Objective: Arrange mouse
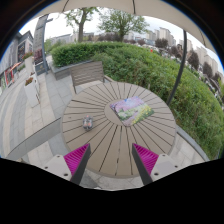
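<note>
A small grey mouse (88, 123) lies on the left part of a round wooden slatted table (110, 140), beyond my left finger. A green and white mat or booklet (133, 111) lies on the table's far right part. My gripper (111, 158) hovers above the near edge of the table, with its two fingers wide apart and nothing between them. The magenta pads (77, 157) face each other across bare slats.
A wooden bench or chair (87, 73) stands beyond the table. A hedge and grass (170, 75) run along the right. Paved ground (25, 105) lies to the left, with trees and buildings far off.
</note>
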Available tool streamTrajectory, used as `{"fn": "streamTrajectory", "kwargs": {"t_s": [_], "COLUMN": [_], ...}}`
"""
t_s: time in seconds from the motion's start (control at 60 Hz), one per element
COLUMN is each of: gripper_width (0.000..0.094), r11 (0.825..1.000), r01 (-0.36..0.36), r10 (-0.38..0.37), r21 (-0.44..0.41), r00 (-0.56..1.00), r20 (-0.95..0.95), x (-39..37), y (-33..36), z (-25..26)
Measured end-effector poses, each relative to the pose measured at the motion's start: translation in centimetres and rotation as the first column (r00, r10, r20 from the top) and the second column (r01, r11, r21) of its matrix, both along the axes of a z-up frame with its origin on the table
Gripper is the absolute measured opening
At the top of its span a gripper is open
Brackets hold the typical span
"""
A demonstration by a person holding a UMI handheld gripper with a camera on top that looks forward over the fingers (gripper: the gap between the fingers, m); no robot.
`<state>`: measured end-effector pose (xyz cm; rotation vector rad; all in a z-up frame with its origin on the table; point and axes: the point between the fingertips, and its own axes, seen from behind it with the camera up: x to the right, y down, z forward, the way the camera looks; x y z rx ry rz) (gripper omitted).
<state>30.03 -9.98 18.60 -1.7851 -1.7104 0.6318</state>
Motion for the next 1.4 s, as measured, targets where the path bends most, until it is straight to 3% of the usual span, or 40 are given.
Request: {"fn": "streamTrajectory", "kwargs": {"t_s": [0.333, 0.733, 1.083, 1.4], "gripper_width": [0.0848, 0.0852, 0.0853, 0.0855], "r11": [0.999, 0.991, 0.995, 0.996], "r01": [-0.047, -0.118, -0.069, -0.072], "r10": [0.047, 0.113, 0.061, 0.065], "r21": [0.007, -0.066, -0.066, -0.046], "r00": [0.999, 0.991, 0.992, 0.989], "r20": [0.007, -0.077, -0.107, -0.135], "x": [-2.5, -7.1, -14.8, -21.7], "y": [-4.6, -12.0, -12.2, -11.5], "z": [-3.2, -7.5, -14.4, -19.1]}}
